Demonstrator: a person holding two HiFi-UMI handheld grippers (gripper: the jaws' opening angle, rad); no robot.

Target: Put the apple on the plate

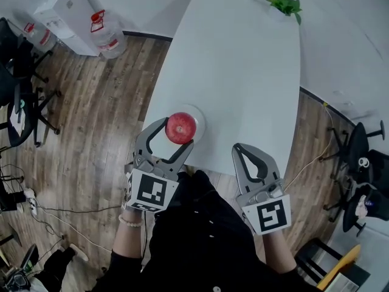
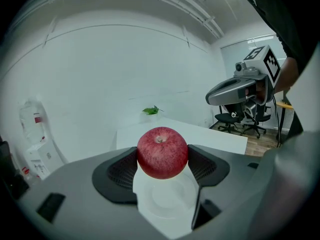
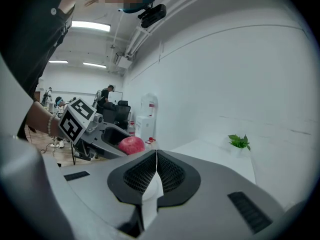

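Observation:
A red apple (image 1: 181,128) sits between the jaws of my left gripper (image 1: 178,134), which is shut on it; both pads touch its sides. In the left gripper view the apple (image 2: 162,152) hangs just over a white plate (image 2: 169,198). That plate (image 1: 200,119) lies near the front edge of the white table (image 1: 243,66). My right gripper (image 1: 239,149) is to the right at the table's front edge, shut with nothing in it. Its pads meet in the right gripper view (image 3: 156,160), where the apple (image 3: 131,145) shows at the left.
A small green plant (image 1: 284,2) stands at the table's far end. Water bottles (image 1: 107,34) and a white box (image 1: 61,8) are on the wooden floor at upper left. Office chairs (image 1: 360,148) stand to the right, and cables run along the floor at the left.

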